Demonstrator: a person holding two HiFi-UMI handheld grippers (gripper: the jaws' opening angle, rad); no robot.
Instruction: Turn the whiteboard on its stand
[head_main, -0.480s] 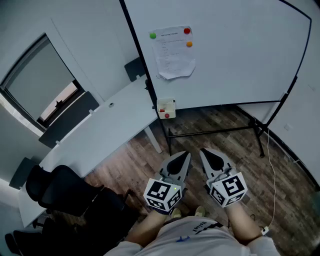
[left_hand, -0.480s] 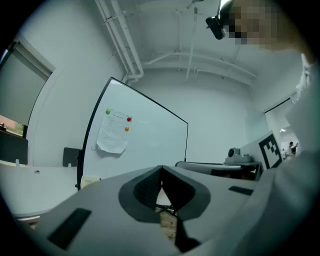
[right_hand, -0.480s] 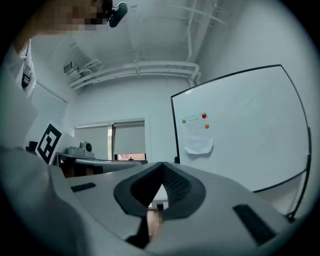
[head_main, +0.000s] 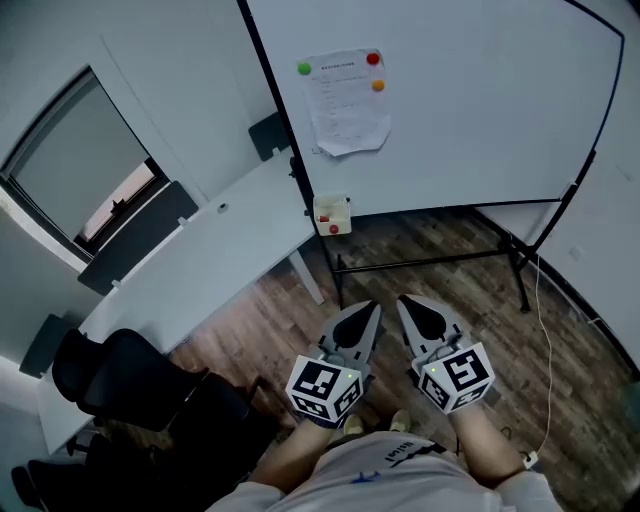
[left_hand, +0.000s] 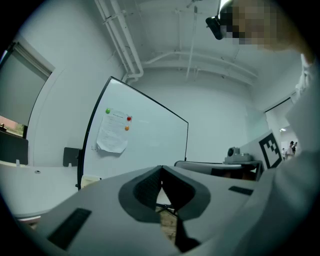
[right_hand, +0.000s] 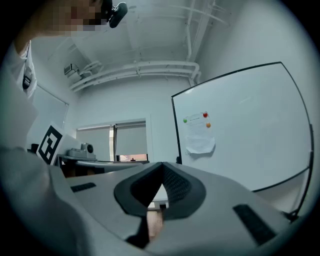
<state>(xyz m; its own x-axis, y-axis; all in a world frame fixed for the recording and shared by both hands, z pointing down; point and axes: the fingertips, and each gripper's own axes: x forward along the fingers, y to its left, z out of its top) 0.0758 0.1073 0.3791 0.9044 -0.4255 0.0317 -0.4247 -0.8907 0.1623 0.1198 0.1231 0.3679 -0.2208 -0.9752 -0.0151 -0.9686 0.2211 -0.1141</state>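
A large whiteboard (head_main: 470, 110) in a black frame stands upright on a black stand (head_main: 430, 265) across the wooden floor. A sheet of paper (head_main: 345, 105) is pinned to it by coloured magnets. Both grippers are held low, near the person's body, well short of the board. My left gripper (head_main: 368, 312) is shut with nothing in it. My right gripper (head_main: 412, 305) is shut and empty too. The board also shows in the left gripper view (left_hand: 145, 145) and the right gripper view (right_hand: 245, 135), far ahead of the jaws.
A long white desk (head_main: 200, 270) runs left of the board, with black chairs (head_main: 130, 385) before it. A small white box (head_main: 333, 215) hangs at the board's lower left corner. A white cable (head_main: 545, 350) lies on the floor at right.
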